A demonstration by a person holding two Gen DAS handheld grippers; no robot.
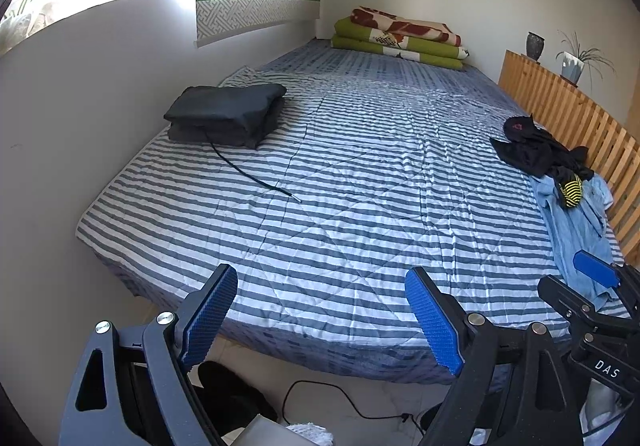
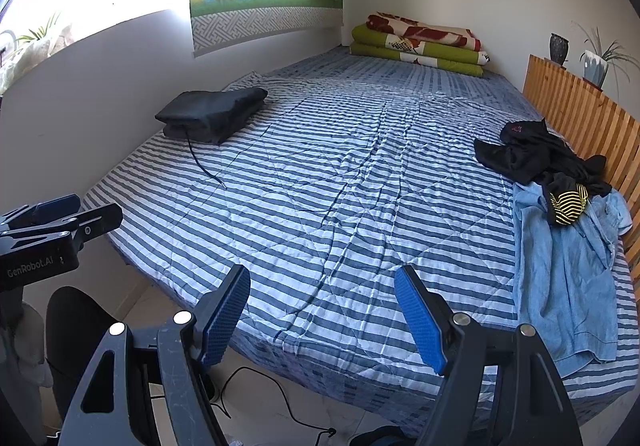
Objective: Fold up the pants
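Plainly, the left gripper [image 1: 324,320] is spread wide with nothing between its blue pads, poised over the foot edge of the bed [image 1: 360,174]. The right gripper [image 2: 322,316] is likewise released and empty above that same edge. In the left wrist view the right gripper's body carries the letters "DAS"; in the right wrist view the left gripper's body reads "GenRobot.AI".

Relative to the bed, the folded dark pants [image 1: 226,114] lie on its left side near the wall, a black drawstring [image 1: 256,176] trailing from them across the striped cover. On the bed's right side, against the wooden slatted rail [image 2: 576,114], a heap of black clothes [image 2: 532,154] overlaps a light blue garment [image 2: 568,274]; a yellow-and-black striped item [image 2: 568,204] sits among them, its kind unclear. A red mark on the black clothes is too small to read. Folded blankets [image 1: 400,38] rest at the bed's far end. Below the bed's foot, a black cable [image 2: 272,398] crosses the floor, partly hidden by the grippers.
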